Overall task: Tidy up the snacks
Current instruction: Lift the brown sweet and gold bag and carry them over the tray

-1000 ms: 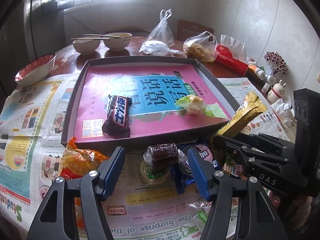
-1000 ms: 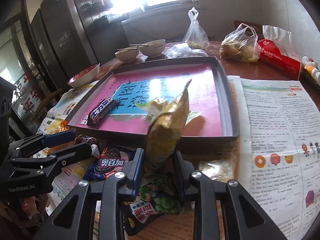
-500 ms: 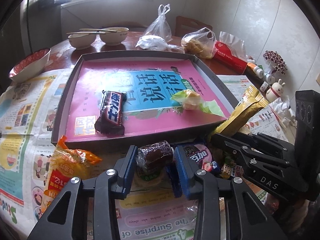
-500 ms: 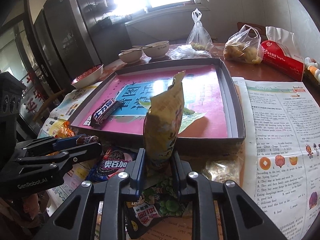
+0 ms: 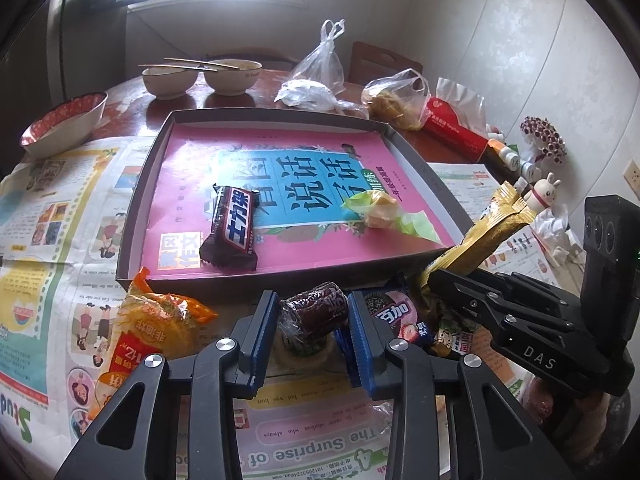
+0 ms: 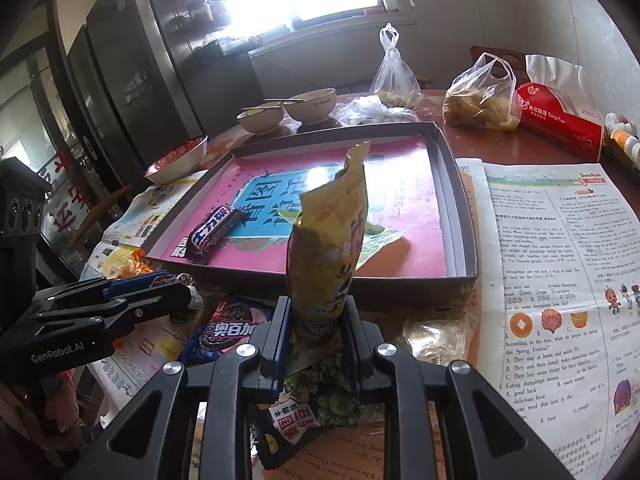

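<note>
I have both grippers tilted down at the near edge of the dark tray on the worktop. My left gripper has just been closing, and its blue fingers now pinch a dark red wrapped sweet, just short of the tray wall. My right gripper is clamped tight on a yellow snack packet (standing upright, torn top towards the tray). A chocolate bar lies inside the tray.
</note>
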Demonstrator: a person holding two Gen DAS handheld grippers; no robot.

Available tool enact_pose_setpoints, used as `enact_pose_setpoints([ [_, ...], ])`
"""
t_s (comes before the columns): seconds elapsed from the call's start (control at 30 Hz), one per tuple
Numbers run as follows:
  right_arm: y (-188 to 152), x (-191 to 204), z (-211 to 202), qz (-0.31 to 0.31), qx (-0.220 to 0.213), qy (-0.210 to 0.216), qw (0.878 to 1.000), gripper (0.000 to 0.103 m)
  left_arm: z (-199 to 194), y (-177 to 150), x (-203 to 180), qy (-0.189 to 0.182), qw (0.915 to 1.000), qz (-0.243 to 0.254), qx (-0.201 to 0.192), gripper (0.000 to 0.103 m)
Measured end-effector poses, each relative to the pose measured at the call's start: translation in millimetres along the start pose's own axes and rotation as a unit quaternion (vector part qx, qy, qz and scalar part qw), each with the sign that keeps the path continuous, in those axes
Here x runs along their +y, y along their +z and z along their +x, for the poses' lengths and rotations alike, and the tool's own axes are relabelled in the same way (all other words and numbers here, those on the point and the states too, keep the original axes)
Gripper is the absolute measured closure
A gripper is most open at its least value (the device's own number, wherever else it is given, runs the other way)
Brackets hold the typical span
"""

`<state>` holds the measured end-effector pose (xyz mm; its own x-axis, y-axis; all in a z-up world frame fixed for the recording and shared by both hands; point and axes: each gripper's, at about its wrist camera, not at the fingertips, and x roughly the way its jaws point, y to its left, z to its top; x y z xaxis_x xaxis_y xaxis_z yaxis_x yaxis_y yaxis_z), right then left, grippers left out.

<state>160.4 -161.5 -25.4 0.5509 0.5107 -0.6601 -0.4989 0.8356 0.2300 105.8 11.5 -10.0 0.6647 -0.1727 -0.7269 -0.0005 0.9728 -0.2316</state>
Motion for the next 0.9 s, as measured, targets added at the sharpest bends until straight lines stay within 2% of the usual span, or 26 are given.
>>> enact_pose_setpoints([
  [0.33, 6.9, 4.5, -15.3, -0.006, -0.02, 0.002, 1.0, 0.079, -15.1, 4.3, -0.1, -0.006, 0.9998, 0.001, -0.021, 0.066],
  [0.7, 16.4, 8.5, -35.6, -0.019, -0.05, 0.007, 0.999, 0.079, -22.0, 26.8, -0.5, -0.014, 0.9991, -0.005, -0.041, 0.066],
  [0.9, 32.9, 4.0, -37.9, -0.004, -0.066, 0.002, 0.998, 0.079, -20.8, 38.8, -1.3, -0.022, 0.9987, 0.001, -0.046, 0.066],
])
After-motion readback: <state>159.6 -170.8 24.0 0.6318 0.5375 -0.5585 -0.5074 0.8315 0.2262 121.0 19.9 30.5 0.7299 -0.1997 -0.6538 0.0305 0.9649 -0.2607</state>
